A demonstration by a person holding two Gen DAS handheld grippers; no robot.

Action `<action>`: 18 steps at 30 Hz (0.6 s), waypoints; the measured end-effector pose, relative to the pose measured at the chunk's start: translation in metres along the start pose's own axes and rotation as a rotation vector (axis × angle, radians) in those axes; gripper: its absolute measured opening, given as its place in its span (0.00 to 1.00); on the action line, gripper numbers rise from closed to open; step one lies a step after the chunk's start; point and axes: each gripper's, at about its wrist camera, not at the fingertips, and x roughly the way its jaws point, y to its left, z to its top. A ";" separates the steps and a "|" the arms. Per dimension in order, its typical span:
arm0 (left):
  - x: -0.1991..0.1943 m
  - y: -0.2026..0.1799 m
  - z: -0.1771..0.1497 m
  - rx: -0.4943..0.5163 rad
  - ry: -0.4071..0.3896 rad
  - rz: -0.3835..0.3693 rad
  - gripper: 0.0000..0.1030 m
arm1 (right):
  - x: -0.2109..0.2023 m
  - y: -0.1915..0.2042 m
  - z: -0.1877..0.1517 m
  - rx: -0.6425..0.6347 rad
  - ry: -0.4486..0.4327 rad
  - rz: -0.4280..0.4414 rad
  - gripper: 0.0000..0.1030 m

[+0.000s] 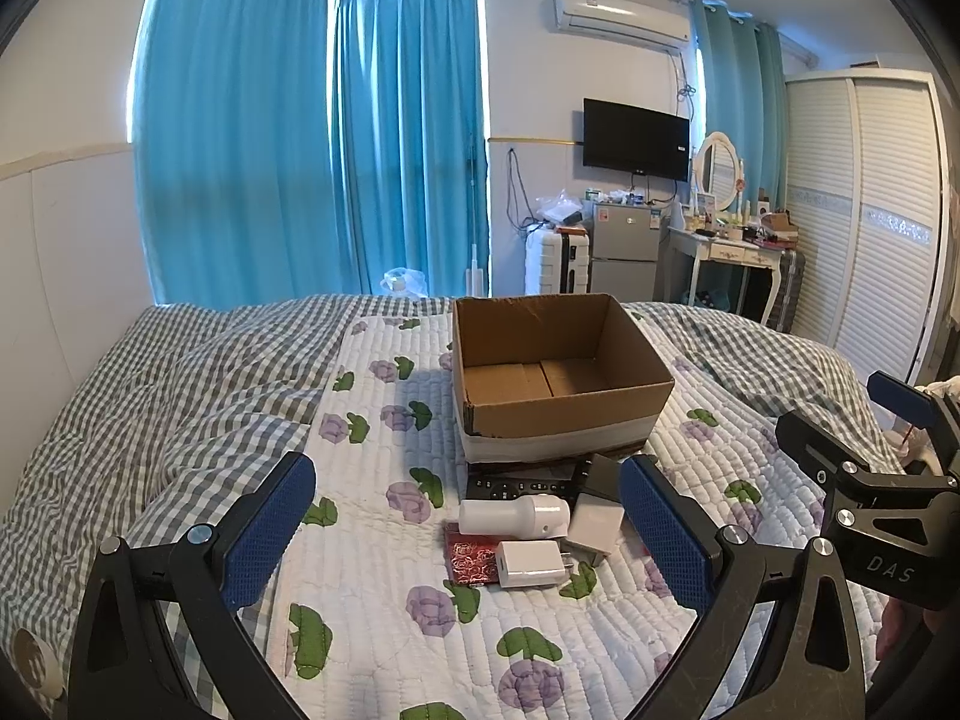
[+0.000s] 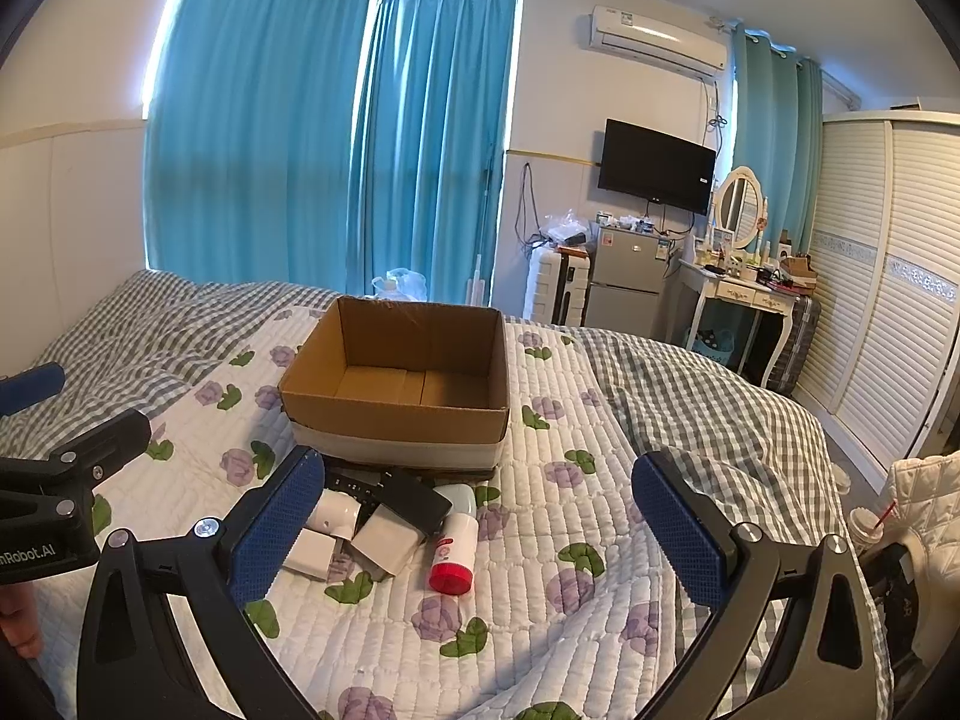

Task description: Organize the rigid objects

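An open, empty cardboard box (image 1: 561, 414) stands on the flowered quilt; it also shows in the right wrist view (image 2: 396, 414). In front of it lies a pile: a black remote (image 1: 516, 485), a white cylinder device (image 1: 516, 516), a white charger plug (image 1: 531, 564), a grey-white adapter (image 1: 595, 525), a red patterned card (image 1: 471, 558). The right wrist view adds a white bottle with a red cap (image 2: 455, 552) and a black box (image 2: 417, 501). My left gripper (image 1: 468, 546) is open, above the pile. My right gripper (image 2: 480, 531) is open, near the bottle.
The bed has a grey checked duvet (image 1: 150, 396) around the quilt (image 1: 372, 600). A cup with a straw (image 2: 867, 531) and a white jacket (image 2: 924, 492) sit at the right edge. A fridge, dresser and wardrobe stand beyond the bed.
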 end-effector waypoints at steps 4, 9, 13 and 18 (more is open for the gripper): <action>0.000 0.000 0.000 0.000 -0.001 0.000 1.00 | 0.001 0.001 0.000 -0.001 0.000 -0.001 1.00; 0.000 -0.002 0.000 0.011 -0.009 0.001 1.00 | 0.000 0.000 -0.001 -0.006 0.003 -0.008 1.00; -0.001 -0.002 0.007 0.003 0.012 -0.003 1.00 | 0.002 0.002 0.000 -0.017 0.015 -0.008 1.00; 0.018 -0.002 0.018 0.000 0.047 0.006 1.00 | 0.014 0.000 0.011 -0.056 0.049 -0.021 1.00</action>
